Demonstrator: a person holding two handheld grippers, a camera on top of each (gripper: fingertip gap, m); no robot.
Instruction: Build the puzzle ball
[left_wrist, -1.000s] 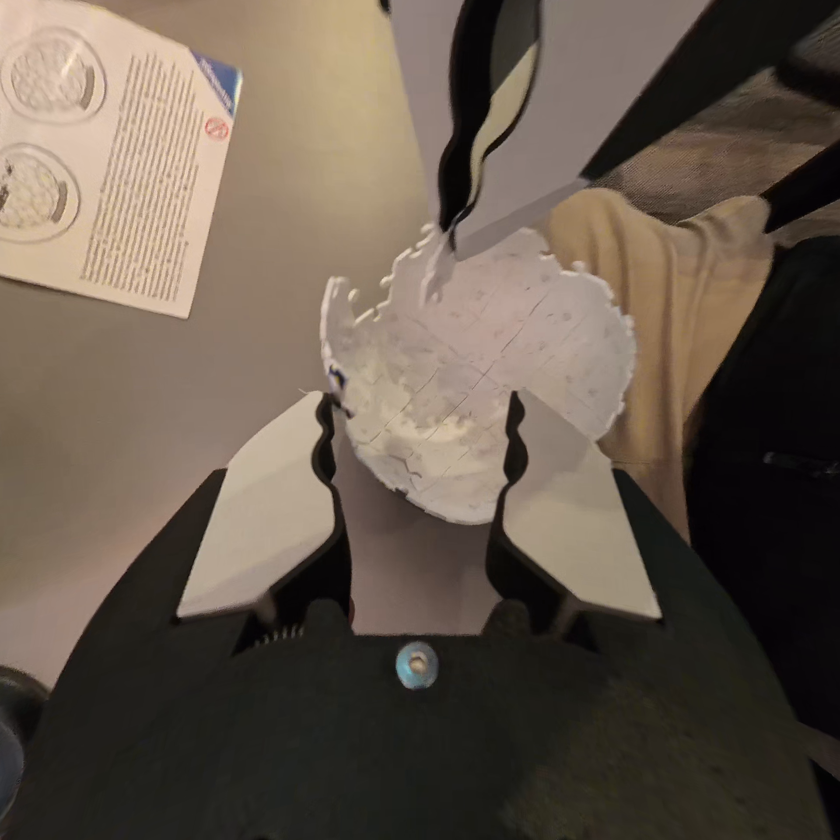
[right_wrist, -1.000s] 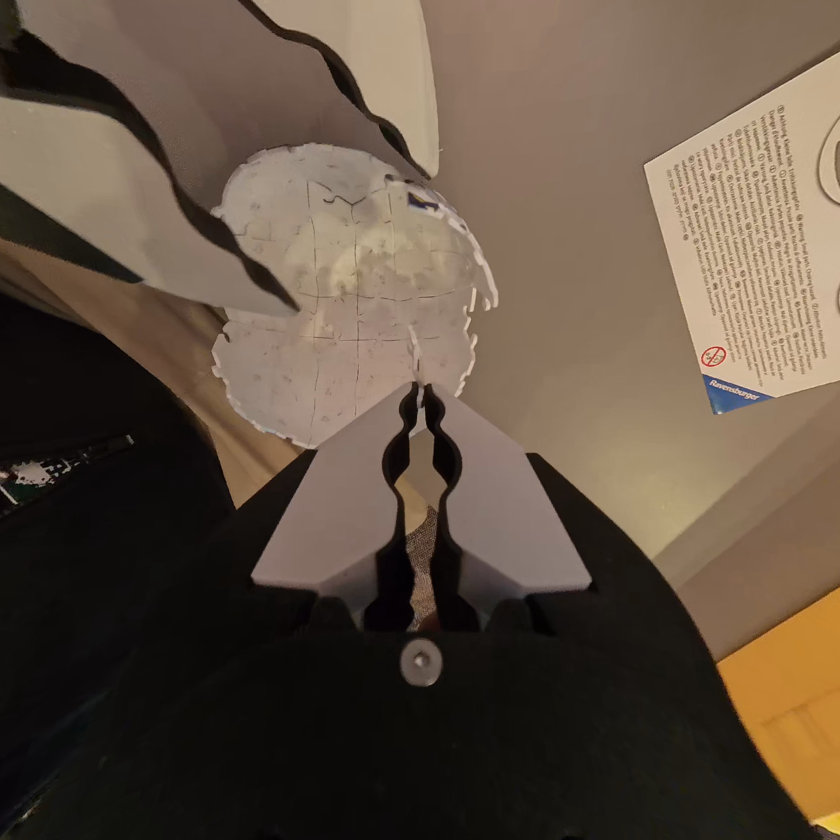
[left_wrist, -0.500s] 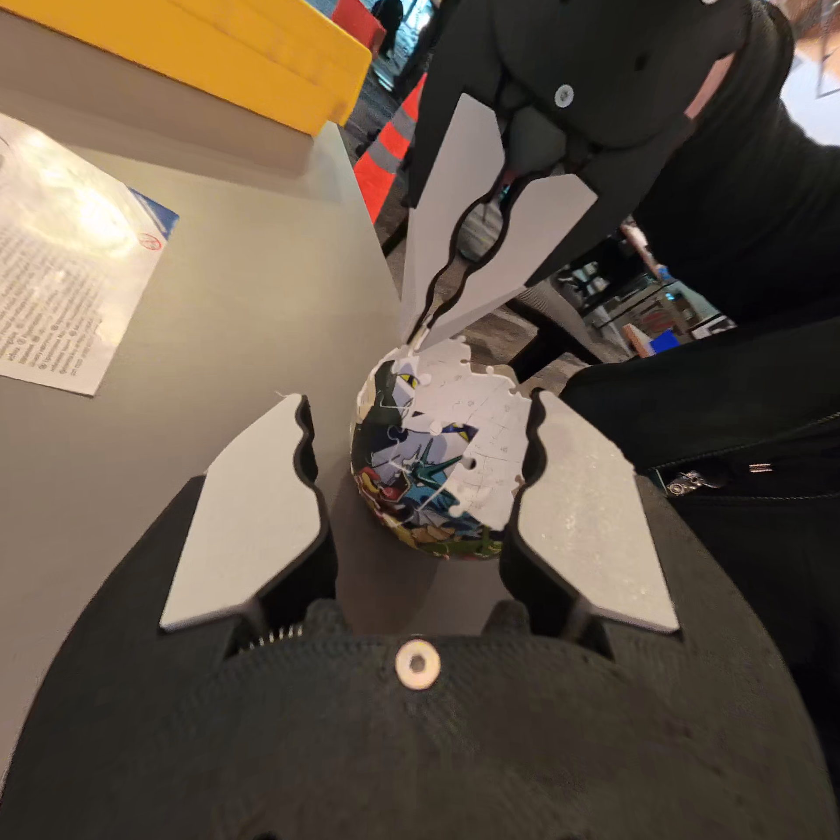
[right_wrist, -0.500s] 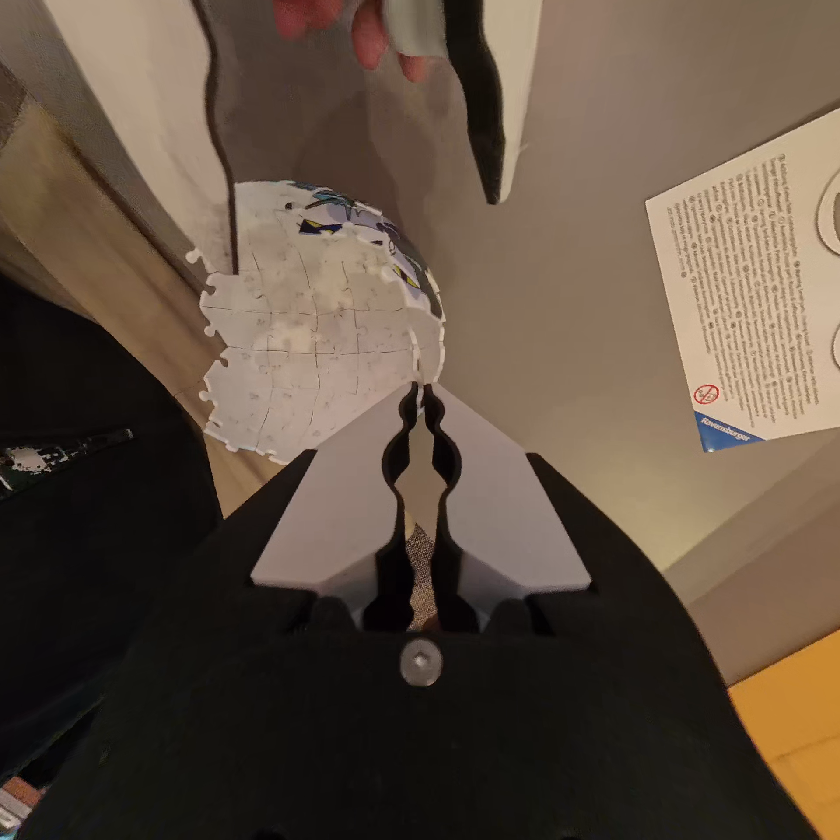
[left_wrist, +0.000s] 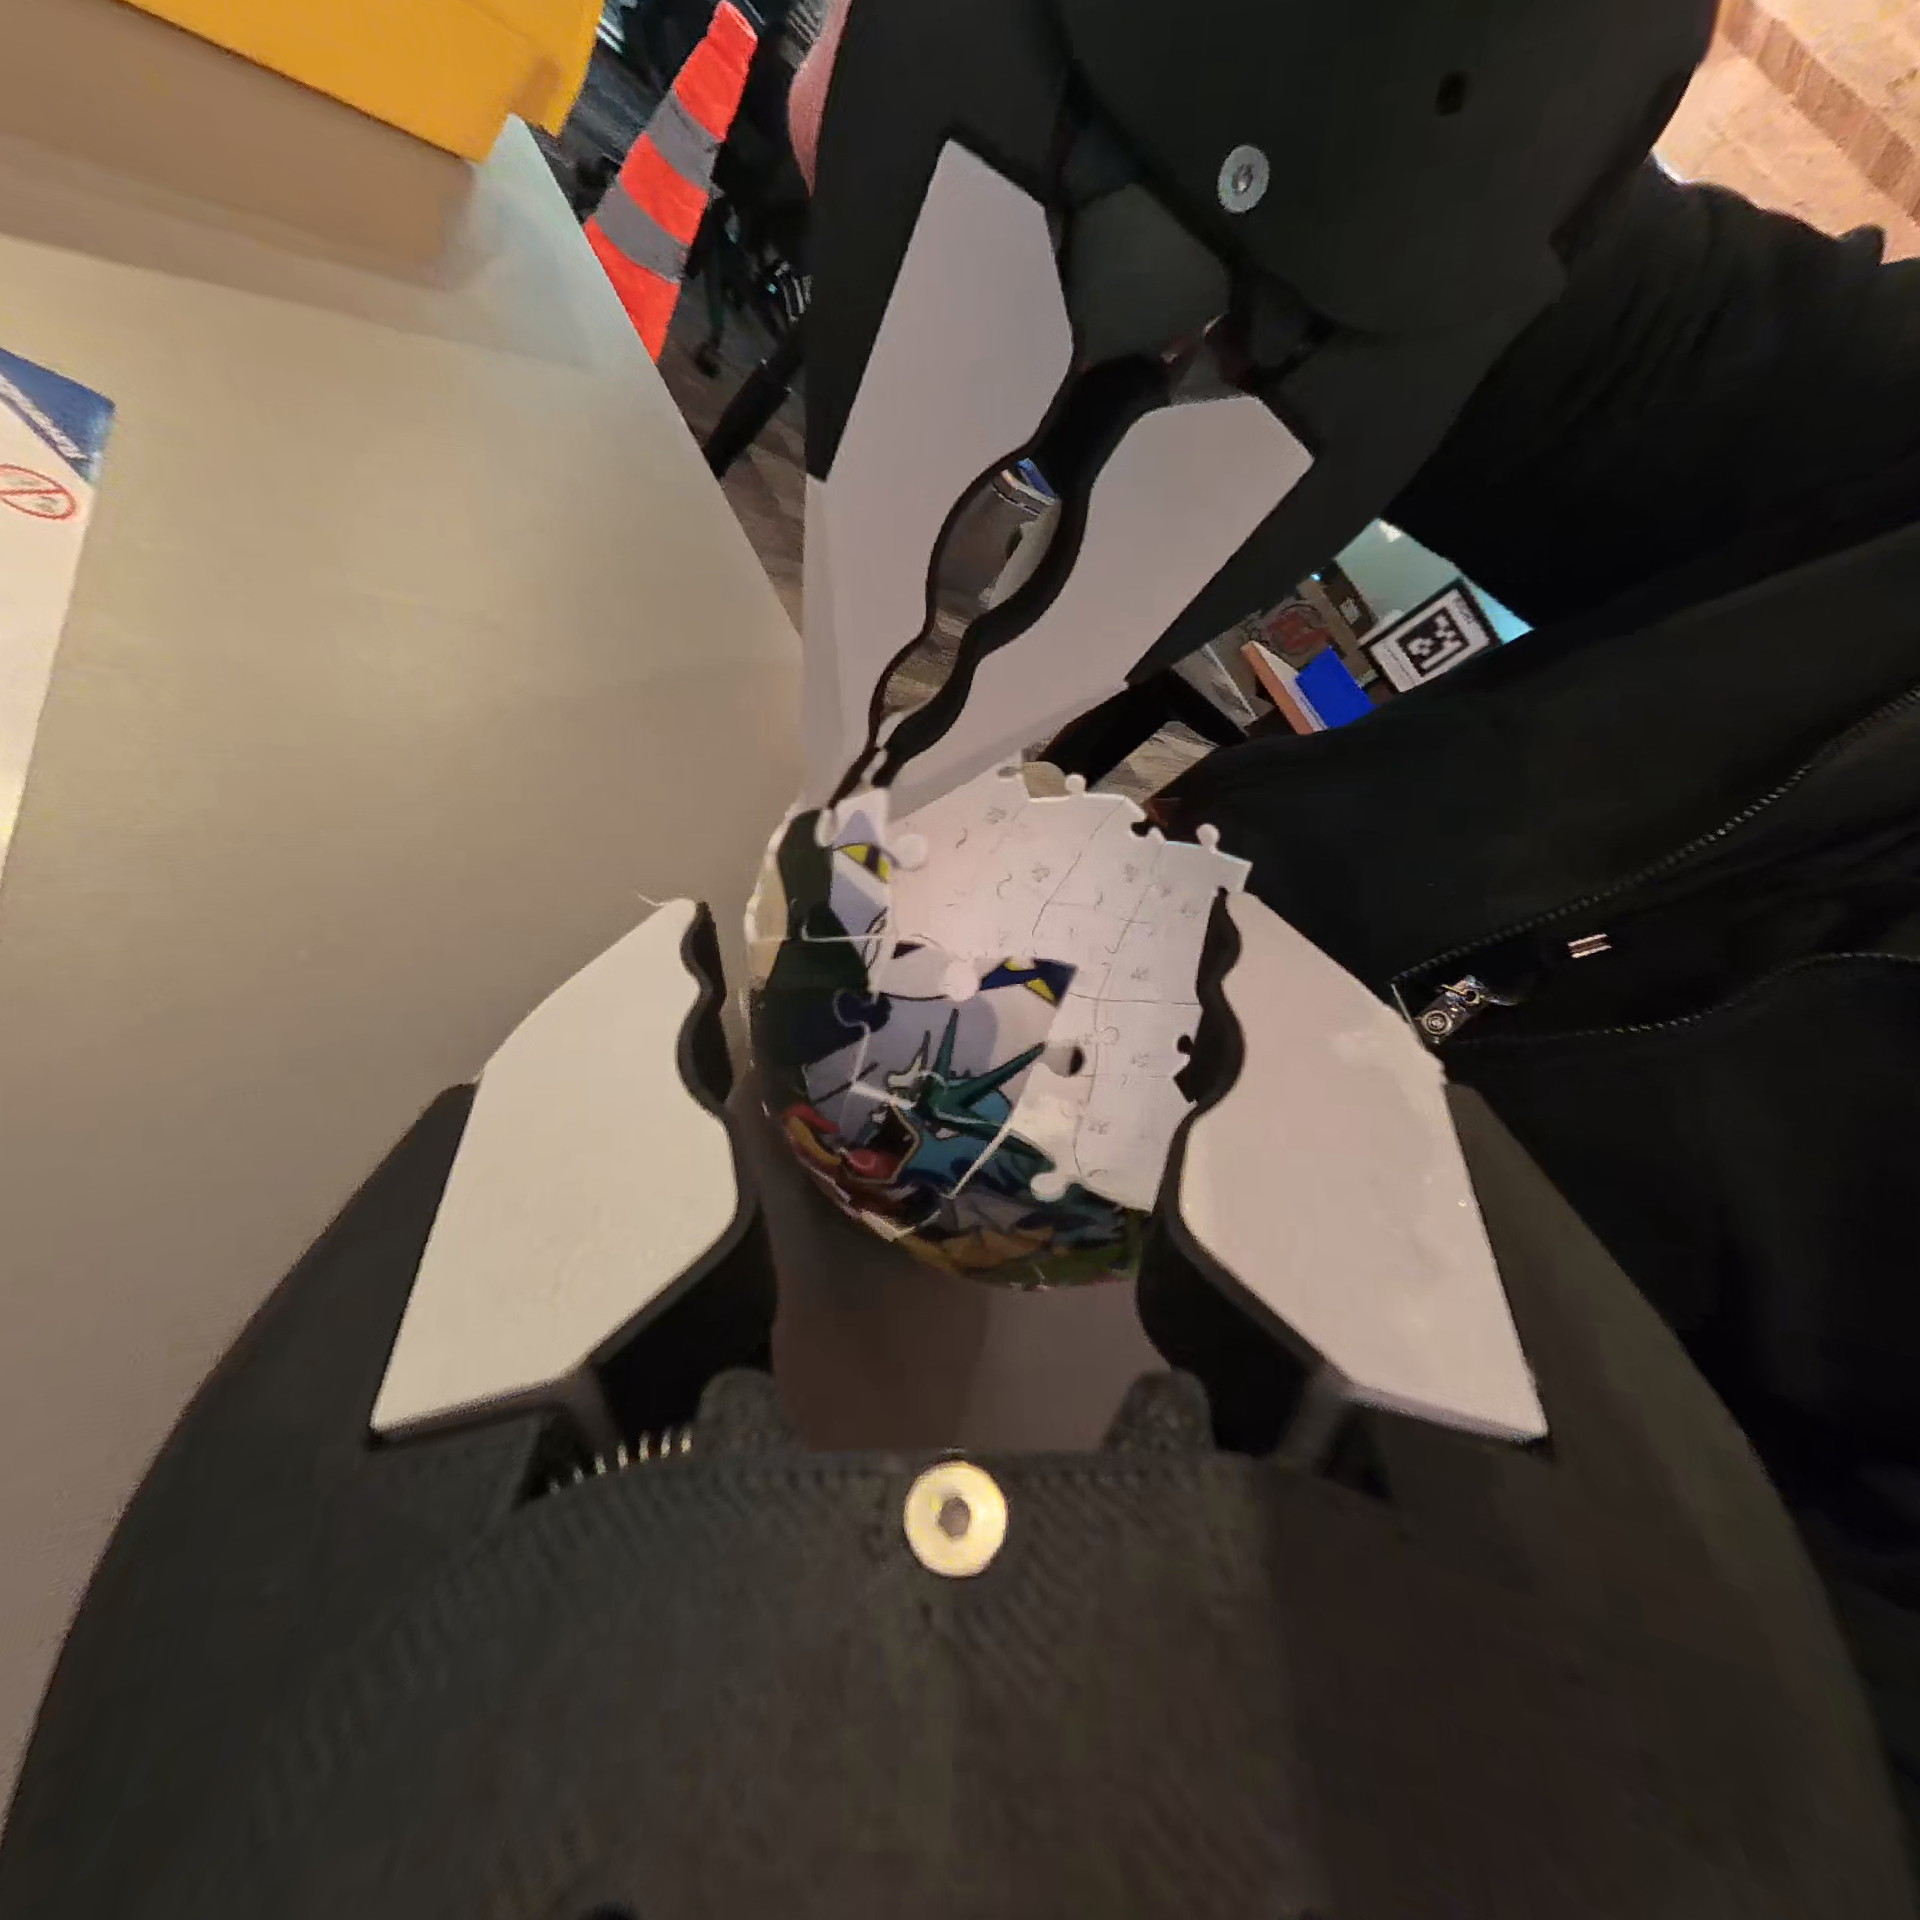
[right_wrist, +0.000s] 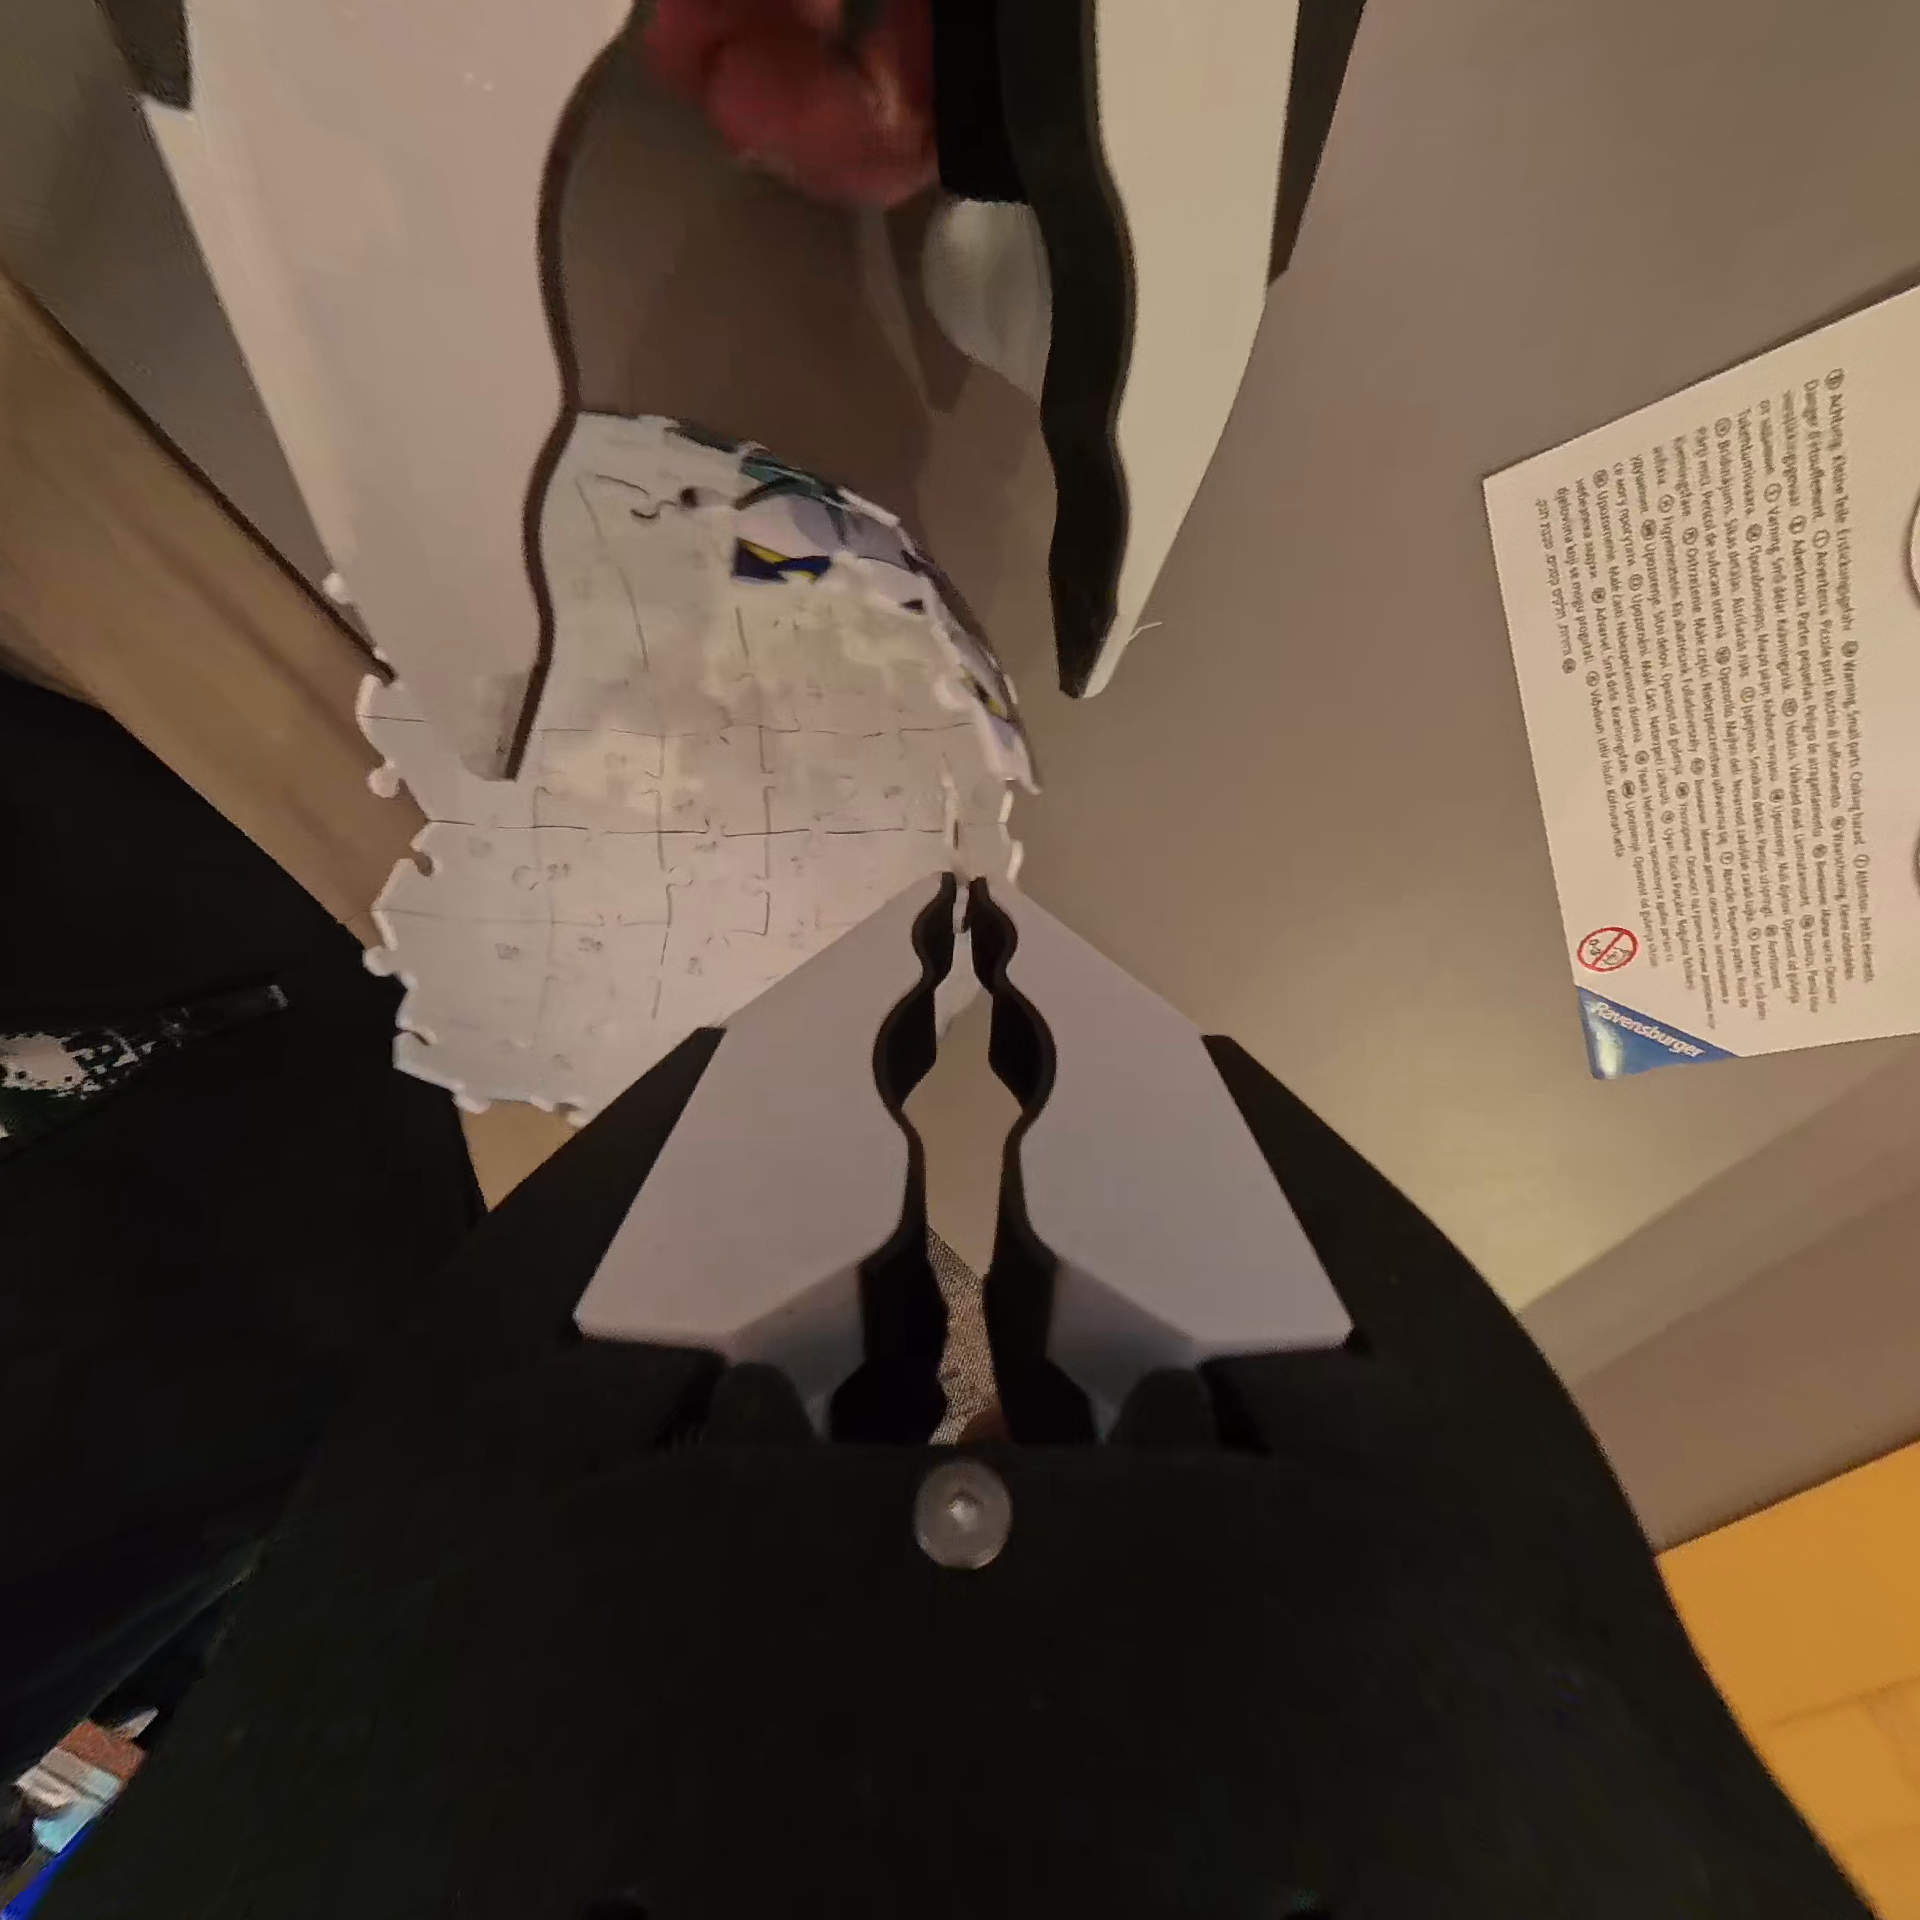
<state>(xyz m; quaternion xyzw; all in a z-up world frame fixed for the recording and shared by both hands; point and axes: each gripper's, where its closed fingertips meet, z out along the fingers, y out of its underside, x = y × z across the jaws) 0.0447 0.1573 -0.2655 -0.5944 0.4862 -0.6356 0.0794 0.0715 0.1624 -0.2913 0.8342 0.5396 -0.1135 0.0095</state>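
- We work on a grey table (left_wrist: 343, 790); at its far left lies a yellow box (left_wrist: 343, 52), then an orange cone (left_wrist: 665, 197) on the floor beyond.
- Since a second ago, the puzzle ball (left_wrist: 977, 1049) has turned its printed side up.
- Our left gripper (left_wrist: 956, 1029) stands wide around the ball; our right gripper (right_wrist: 961, 894) pinches its rim.
- Only the right wrist view shows the whole instruction sheet (right_wrist: 1704, 727).
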